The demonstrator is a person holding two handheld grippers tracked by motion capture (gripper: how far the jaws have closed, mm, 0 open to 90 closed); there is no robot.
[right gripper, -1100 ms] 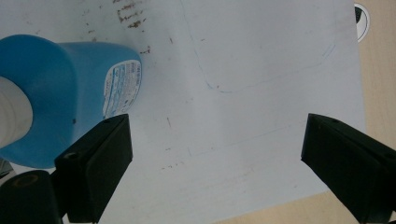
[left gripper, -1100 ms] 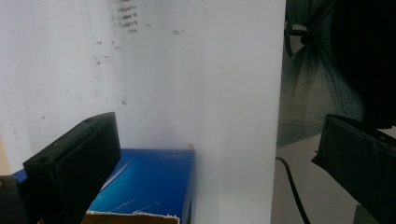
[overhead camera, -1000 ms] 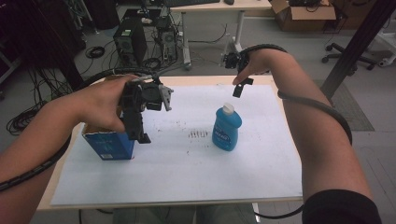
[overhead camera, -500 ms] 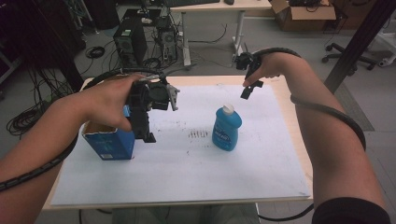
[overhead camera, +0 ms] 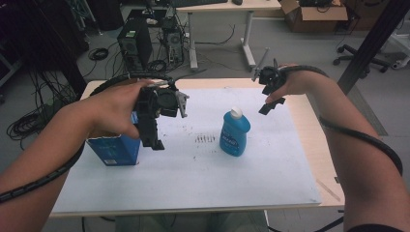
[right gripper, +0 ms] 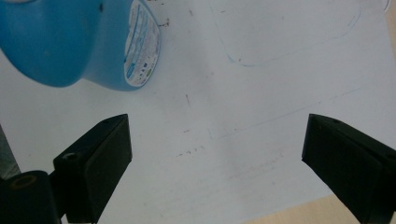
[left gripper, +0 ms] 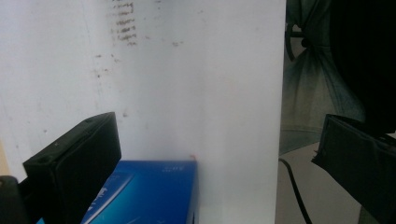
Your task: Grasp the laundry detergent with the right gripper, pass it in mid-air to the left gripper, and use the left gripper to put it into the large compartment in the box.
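A blue bottle (overhead camera: 235, 134) with a white cap stands upright near the middle of the white sheet (overhead camera: 193, 179). A blue box (overhead camera: 114, 150) stands at the sheet's left. My left gripper (overhead camera: 153, 137) hangs above the box's right side, jaws pointing down and open. In the left gripper view that box (left gripper: 149, 191) lies low between the wide open left gripper (left gripper: 219, 130). My right gripper (overhead camera: 269, 102) is raised to the right of the bottle and beyond it, open and apart from it. The right gripper (right gripper: 215, 126) holds nothing, with the bottle (right gripper: 79, 42) at upper left.
Dark smudges (overhead camera: 205, 139) mark the sheet between box and bottle. The table's wooden edge (overhead camera: 309, 111) shows at the right. Beyond the table stand computer towers (overhead camera: 133, 46) with cables on the floor, a desk, and a black post (overhead camera: 372, 43) at far right.
My right gripper has drifted to the right, away from the bottle's cap. My left gripper has shifted slightly right above the box. Bottle and box stay put.
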